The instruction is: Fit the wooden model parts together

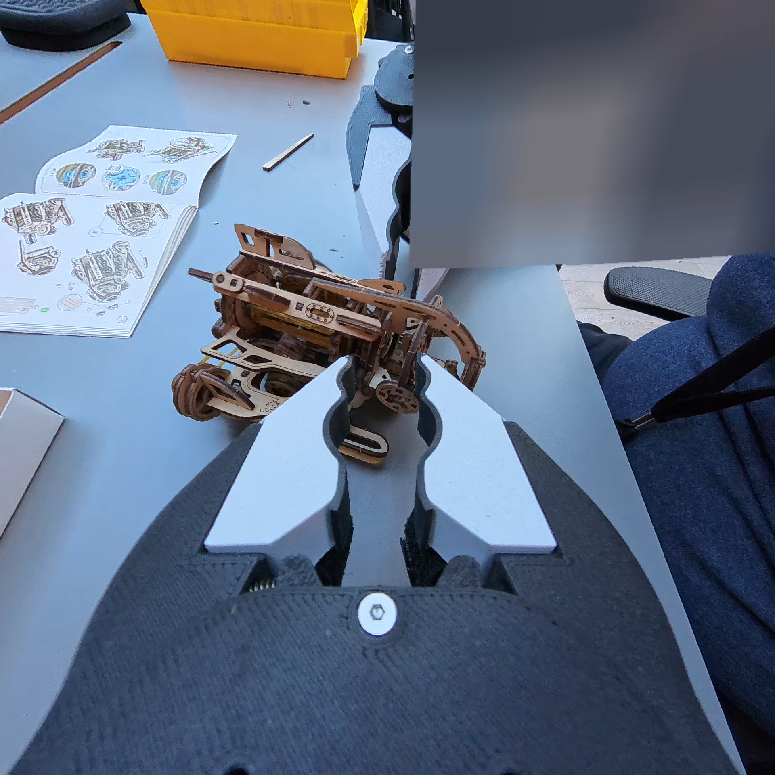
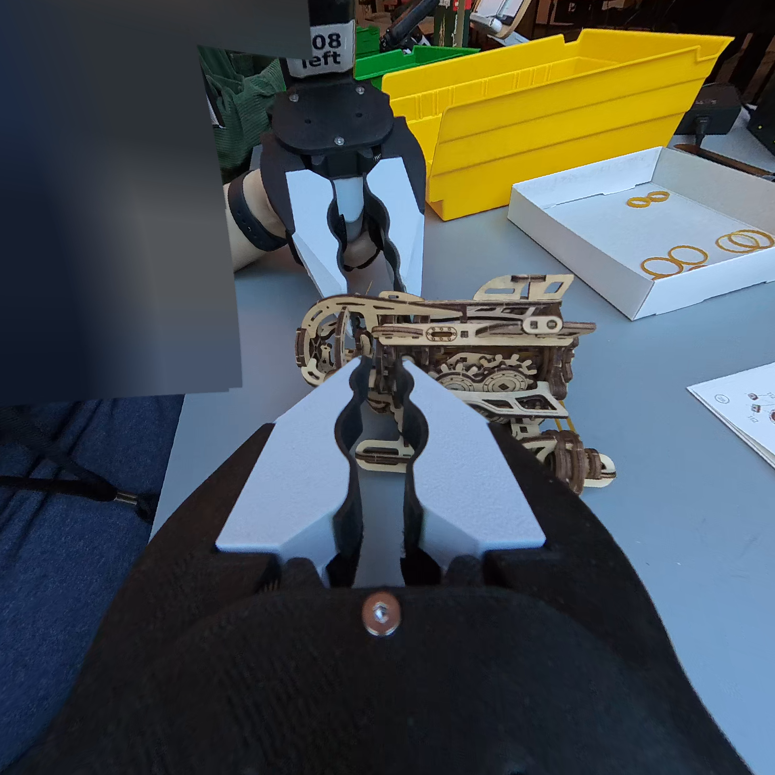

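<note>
Wooden model (image 1: 310, 331) stands on the grey table (image 1: 126, 461), just beside the open instruction booklet (image 1: 88, 260) and in front of the yellow bin (image 2: 545, 109). Both tongs meet at its end with the curved arch. The left gripper (image 1: 383, 360) has a gap between its fingers with model parts inside; whether it really clamps them I cannot tell. The same holds for the right gripper (image 2: 383, 365). To do this step well, I think one side should hold steady while the other presses gently and straight, because the thin plywood could crack.
</note>
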